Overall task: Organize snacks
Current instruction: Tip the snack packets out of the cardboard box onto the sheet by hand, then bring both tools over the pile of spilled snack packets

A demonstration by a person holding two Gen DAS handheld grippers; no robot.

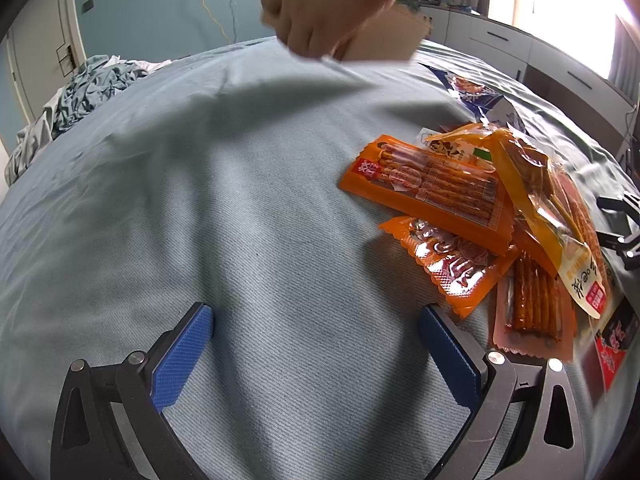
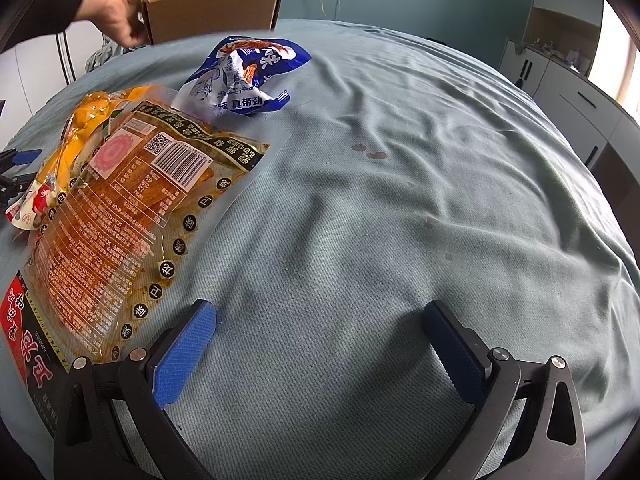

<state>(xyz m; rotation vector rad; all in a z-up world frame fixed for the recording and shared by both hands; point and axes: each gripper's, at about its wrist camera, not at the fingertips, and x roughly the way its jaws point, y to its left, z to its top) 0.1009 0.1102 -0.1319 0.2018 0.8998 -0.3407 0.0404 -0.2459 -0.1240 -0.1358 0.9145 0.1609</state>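
Observation:
A pile of snack packets lies on the blue sheet: a long orange stick packet [image 1: 428, 192], a crinkled orange packet [image 1: 452, 264], a yellow bag [image 1: 552, 208] and a pink stick packet [image 1: 532, 312]. In the right wrist view a large clear spicy-strip bag [image 2: 120, 216] and a blue-and-white bag [image 2: 244, 76] lie at the left. A hand [image 2: 116, 4] holds a cardboard box [image 2: 212, 4] at the far edge. My left gripper [image 1: 316, 320] stands open over bare sheet, left of the pile. My right gripper [image 2: 320, 320] is open too, right of the clear bag.
The bed sheet [image 2: 400, 200] is wrinkled, with a few small reddish stains [image 2: 372, 152]. Crumpled bedding [image 1: 80, 92] lies at the far left. White cabinets [image 2: 568, 92] line the right wall. The other gripper's tip [image 1: 620, 220] shows at the right edge.

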